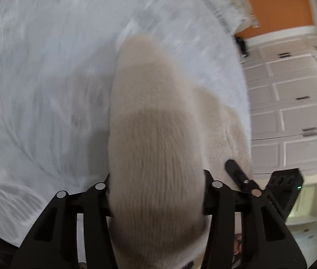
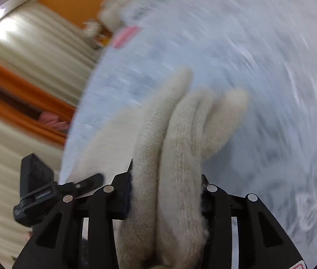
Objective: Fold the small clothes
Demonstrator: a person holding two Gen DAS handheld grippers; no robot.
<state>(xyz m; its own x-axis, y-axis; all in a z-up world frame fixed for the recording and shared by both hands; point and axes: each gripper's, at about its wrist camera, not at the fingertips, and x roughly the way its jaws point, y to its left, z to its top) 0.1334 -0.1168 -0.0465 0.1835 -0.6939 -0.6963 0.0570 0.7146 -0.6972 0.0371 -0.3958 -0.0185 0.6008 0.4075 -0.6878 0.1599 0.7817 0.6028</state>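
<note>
A cream knitted garment [image 1: 156, 134] hangs between both grippers above a pale blue-grey bedspread [image 1: 46, 78]. My left gripper [image 1: 157, 192] is shut on one thick fold of it, which fills the space between the fingers. My right gripper [image 2: 166, 186] is shut on several bunched folds of the same garment [image 2: 181, 134], which stick out ahead over the bedspread [image 2: 248, 56]. The right gripper's body also shows at the lower right of the left wrist view [image 1: 286, 186], and the left gripper's body at the lower left of the right wrist view [image 2: 37, 188]. Both views are motion-blurred.
The bed's edge runs past an orange wall [image 1: 277, 6] and white panelled cabinet doors [image 1: 293, 103]. In the right wrist view, cream curtains [image 2: 35, 44], an orange band [image 2: 12, 89], a pink item [image 2: 124, 35] on the bed and something pink [image 2: 53, 121] beside it.
</note>
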